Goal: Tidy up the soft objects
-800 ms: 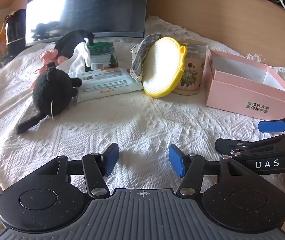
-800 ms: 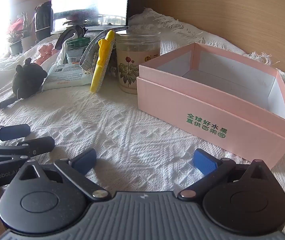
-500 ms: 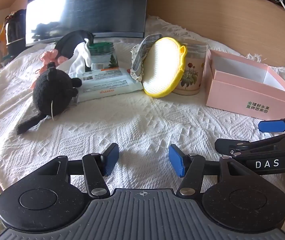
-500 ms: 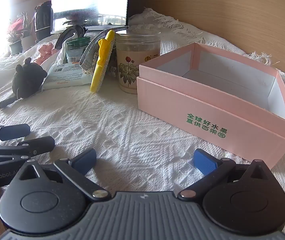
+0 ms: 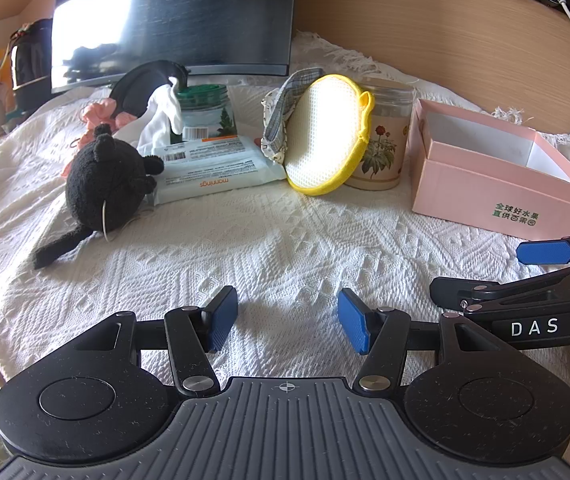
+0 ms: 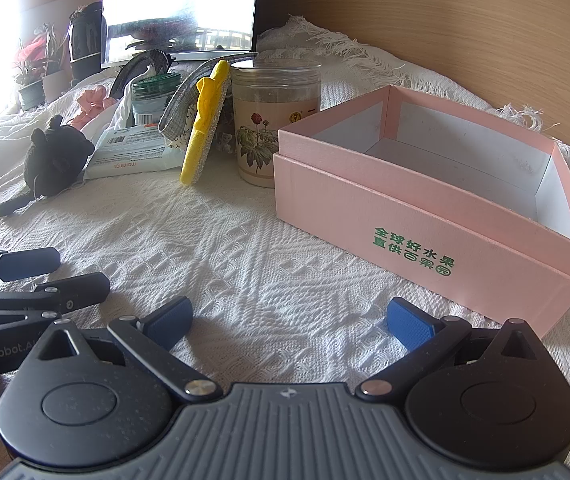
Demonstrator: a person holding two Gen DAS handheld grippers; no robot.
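Left wrist view: we hold left tongs [image 5: 287,320] and right tongs [image 6: 289,322] released, empty, over white cloth [image 5: 285,248]. Black plush [image 5: 105,184] lies centre-left; pink box [image 6: 425,208] sits centre-right.

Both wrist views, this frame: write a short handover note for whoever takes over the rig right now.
Left gripper: open, empty, low over the white bedspread.
Right gripper: open, empty, just in front of the pink box.
Things: the black plush toy lies at the left, touching the wipes pack. The yellow sponge pad and a patterned cloth lean against the flowered jar. White cloth and a pink soft item sit further back.
Done: nothing yet; what shows of the box interior is empty.
Left: likely move the soft items into the box, one by one.
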